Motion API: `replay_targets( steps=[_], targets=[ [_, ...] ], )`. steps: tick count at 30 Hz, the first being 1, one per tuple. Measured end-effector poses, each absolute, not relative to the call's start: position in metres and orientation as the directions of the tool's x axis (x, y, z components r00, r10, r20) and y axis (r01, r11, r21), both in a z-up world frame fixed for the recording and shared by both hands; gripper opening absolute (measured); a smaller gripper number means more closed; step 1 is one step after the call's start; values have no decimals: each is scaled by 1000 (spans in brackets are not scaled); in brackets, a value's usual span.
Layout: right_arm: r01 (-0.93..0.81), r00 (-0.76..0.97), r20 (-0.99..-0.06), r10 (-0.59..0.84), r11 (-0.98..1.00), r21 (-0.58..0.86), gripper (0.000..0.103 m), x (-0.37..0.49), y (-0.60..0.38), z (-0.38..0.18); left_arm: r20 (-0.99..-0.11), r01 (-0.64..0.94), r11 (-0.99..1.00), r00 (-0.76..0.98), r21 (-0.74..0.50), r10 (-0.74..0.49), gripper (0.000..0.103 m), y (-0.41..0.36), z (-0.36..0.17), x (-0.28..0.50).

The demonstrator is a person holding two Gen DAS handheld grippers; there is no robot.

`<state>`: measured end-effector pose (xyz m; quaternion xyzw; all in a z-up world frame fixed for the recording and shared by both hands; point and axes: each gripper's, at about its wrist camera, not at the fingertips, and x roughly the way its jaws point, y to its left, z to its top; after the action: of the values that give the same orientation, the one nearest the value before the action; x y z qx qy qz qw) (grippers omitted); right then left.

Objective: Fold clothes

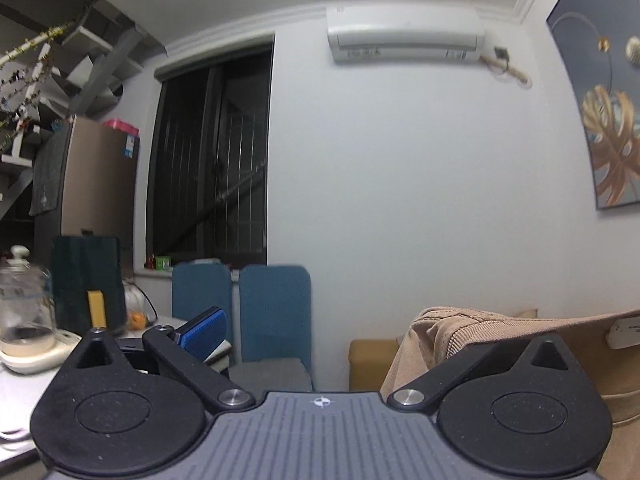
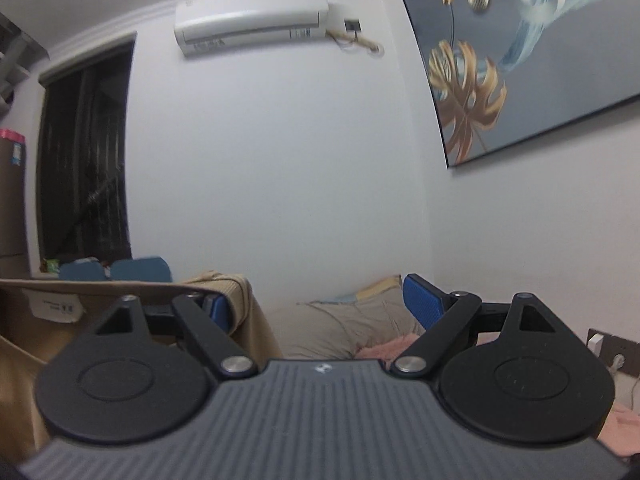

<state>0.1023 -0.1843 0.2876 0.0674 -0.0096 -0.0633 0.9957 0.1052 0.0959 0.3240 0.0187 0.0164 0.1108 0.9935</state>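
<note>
between wide-apart left gripper [image 1: 320,332] and right gripper [image 2: 320,304]: tan garment [image 1: 460,332]; white wall [image 1: 400,180], air conditioner [image 1: 404,34].

Left gripper [image 1: 320,334]: right fingertip was buried behind the tan garment [image 1: 472,332], so grip couldn't be confirmed. Right gripper [image 2: 316,304]: left blue pad [image 2: 219,309] half hidden by the same cloth. Garment ran off the frame edges. White label [image 2: 54,306] text too small to read. Glass jar [image 1: 25,307] at far left was blurred and cropped.
</note>
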Motion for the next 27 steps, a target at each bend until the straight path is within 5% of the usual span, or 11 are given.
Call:
replay_targets(
  steps=[7,14,19,27],
  targets=[
    [164,981,-117,-154,983,81,87,272,-187,207,-162,-251,965,952,80,261,103,86,222,290],
    [188,955,-241,-170,981,54,85,456,-189,73,-320,-236,965,911,111,260,103,92,61,484],
    [164,888,-440,-135,986,28,85,554,-196,-42,-517,-184,969,820,165,244,103,97,-63,584],
    [25,667,-745,-14,1000,4,85,606,-187,-146,-780,42,963,597,265,188,102,101,-160,635]
  ],
)
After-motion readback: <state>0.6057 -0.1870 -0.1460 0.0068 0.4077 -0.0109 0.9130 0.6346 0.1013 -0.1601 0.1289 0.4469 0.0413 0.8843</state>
